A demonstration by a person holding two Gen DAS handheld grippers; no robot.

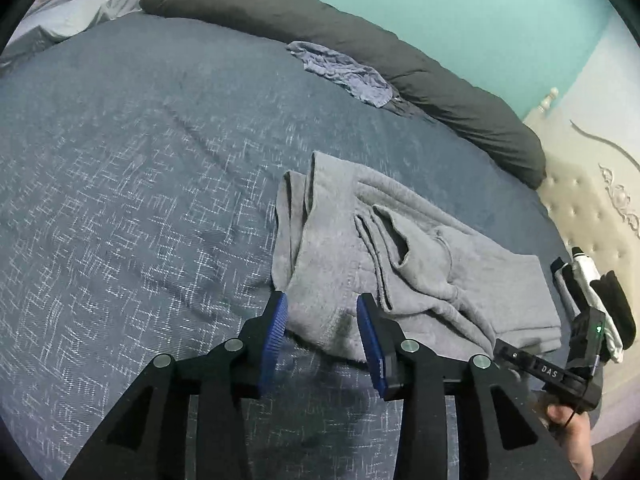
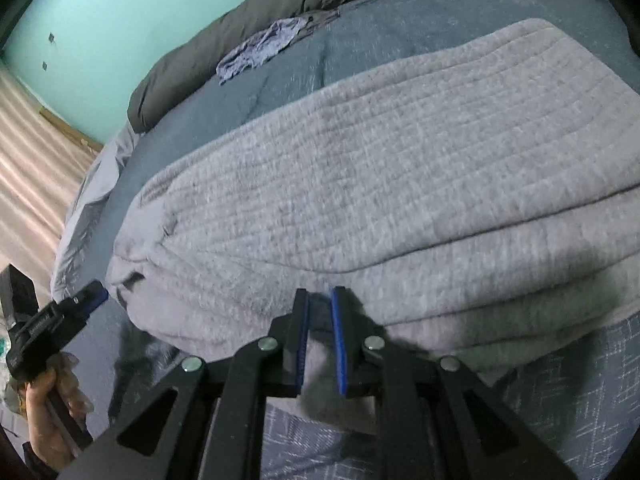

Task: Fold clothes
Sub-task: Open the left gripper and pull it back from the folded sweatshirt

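Blue bedspread [image 1: 140,200] carries grey sweatpants [image 1: 400,260] before a teal wall [image 1: 440,8].

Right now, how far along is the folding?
Partly done, it seems. The grey garment lies on the bed already doubled over, though its layers are uneven. In hand: the right gripper pinches its near edge, while the left gripper is open, pads off the cloth. Left: tidying that fold, and the crumpled blue garment by the dark duvet, untouched.
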